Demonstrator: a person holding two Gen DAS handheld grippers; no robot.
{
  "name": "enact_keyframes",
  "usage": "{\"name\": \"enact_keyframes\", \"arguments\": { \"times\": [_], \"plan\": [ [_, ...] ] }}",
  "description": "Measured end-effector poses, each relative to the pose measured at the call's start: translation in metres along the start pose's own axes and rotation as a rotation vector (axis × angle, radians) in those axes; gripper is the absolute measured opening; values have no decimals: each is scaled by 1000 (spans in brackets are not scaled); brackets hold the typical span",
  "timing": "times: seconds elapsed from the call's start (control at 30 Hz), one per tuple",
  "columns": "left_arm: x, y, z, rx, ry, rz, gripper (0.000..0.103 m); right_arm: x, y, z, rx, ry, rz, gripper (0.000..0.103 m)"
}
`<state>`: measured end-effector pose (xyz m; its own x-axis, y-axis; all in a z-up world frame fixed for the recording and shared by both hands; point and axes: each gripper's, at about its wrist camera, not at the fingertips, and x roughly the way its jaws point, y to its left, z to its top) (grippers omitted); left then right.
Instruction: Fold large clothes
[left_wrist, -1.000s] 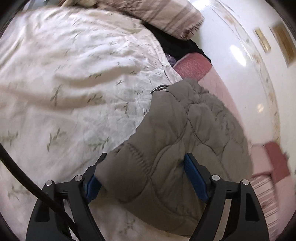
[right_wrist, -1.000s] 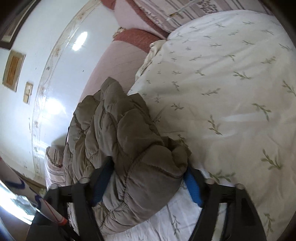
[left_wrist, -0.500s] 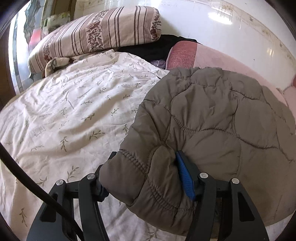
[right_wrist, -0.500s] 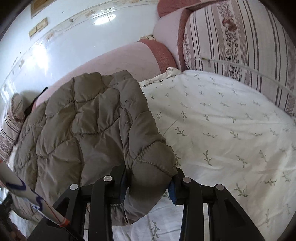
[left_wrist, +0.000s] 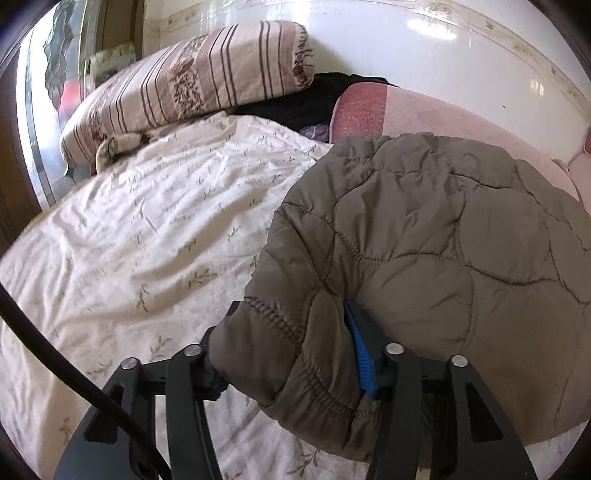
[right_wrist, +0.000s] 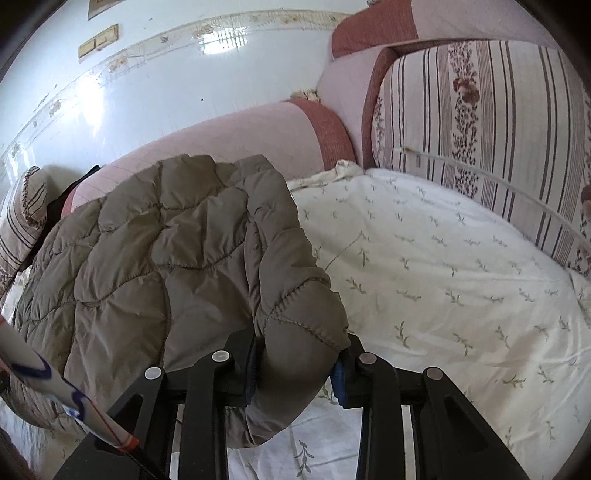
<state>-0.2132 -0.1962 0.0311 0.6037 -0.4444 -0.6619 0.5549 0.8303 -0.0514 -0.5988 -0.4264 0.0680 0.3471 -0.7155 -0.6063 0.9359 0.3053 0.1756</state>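
Both claws, left claw (left_wrist: 288, 354) and right claw (right_wrist: 295, 365), have just closed on quilted jacket (left_wrist: 424, 258) corners; next, carry that edge across the bed (left_wrist: 147, 240).

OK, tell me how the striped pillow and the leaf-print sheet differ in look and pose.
The striped pillow carries brown stripes with dark flower bands; the leaf-print sheet is cream with small scattered green sprigs. The pillow is plump and sits propped at the bed's edge, while the sheet lies spread flat and wrinkled. Both are pale, patterned bedding.

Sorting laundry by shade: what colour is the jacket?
Plain olive-brown, quilted stitching; the jacket shows best in the right wrist view.
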Motion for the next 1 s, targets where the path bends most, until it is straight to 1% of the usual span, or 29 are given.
{"name": "enact_keyframes", "arguments": {
  "times": [0.07, 0.23, 0.4, 0.67, 1.0],
  "plan": [
    [-3, 0, 1, 2, 6, 0, 47, -3, -1, 1, 2, -7, 1, 32],
    [-14, -2, 0, 24, 18, 10, 46, -17, 3, 3, -27, -34, -24, 31],
    [-32, 3, -9, 34, 31, 6, 45, -35, -3, 1, -27, -28, -26, 31],
    [-78, 17, -29, 59, 50, 0, 44, -81, -19, -14, -25, -1, -19, 31],
    [-137, 35, -60, 78, 57, -15, 44, -135, -43, -42, -59, 51, -14, 31]
  ]
}}
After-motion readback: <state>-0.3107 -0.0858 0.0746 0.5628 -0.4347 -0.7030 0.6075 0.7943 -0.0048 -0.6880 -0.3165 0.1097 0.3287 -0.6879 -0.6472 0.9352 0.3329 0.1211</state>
